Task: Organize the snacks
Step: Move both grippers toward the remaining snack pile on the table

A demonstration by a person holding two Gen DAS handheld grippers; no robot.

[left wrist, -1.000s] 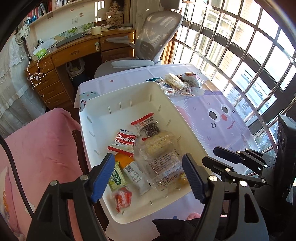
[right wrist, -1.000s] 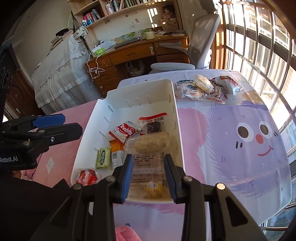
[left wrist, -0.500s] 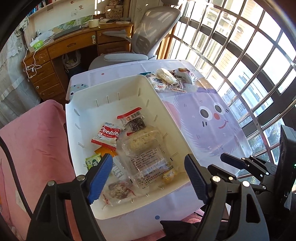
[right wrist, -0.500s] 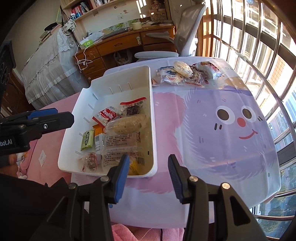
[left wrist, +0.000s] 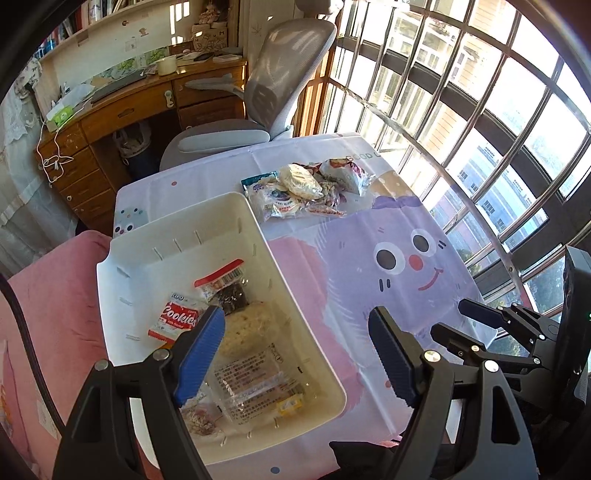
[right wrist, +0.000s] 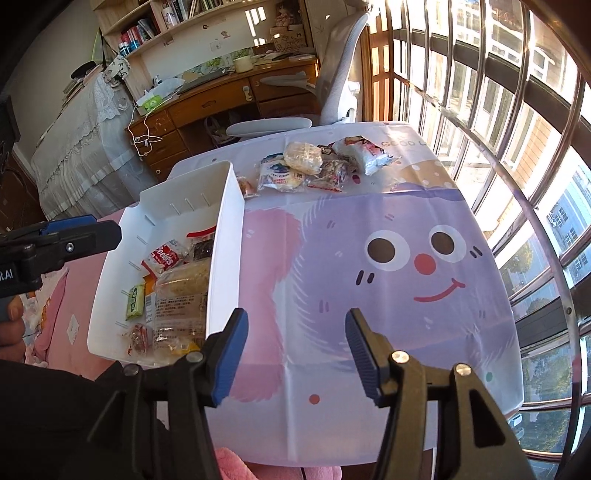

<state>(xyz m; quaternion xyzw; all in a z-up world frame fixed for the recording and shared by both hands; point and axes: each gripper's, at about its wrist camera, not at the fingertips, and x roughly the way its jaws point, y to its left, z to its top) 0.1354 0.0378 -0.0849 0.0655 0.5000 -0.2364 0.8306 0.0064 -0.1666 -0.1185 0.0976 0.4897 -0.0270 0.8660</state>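
Both grippers have drifted from the white bin (left wrist: pixel 295 306) toward the tablecloth (right wrist: pixel 369 206).
Left gripper (left wrist: pixel 295 350) and right gripper (right wrist: pixel 293 354), just widened, are spread, empty; red packet (left wrist: pixel 177 321) reads "Cookies".

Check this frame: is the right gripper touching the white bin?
Apart. In the right wrist view the right gripper, jaws open with nothing between them, hangs over the tablecloth beside the white bin; cloth shows between its blue pads and the bin wall.

A home bedroom-study: wooden desk (right wrist: pixel 221 99), bookshelves (right wrist: pixel 166 22), lace-covered bed (right wrist: pixel 81 140), office chair (left wrist: pixel 280 92).

Snacks (left wrist: pixel 236 350) in bin (left wrist: pixel 177 236)
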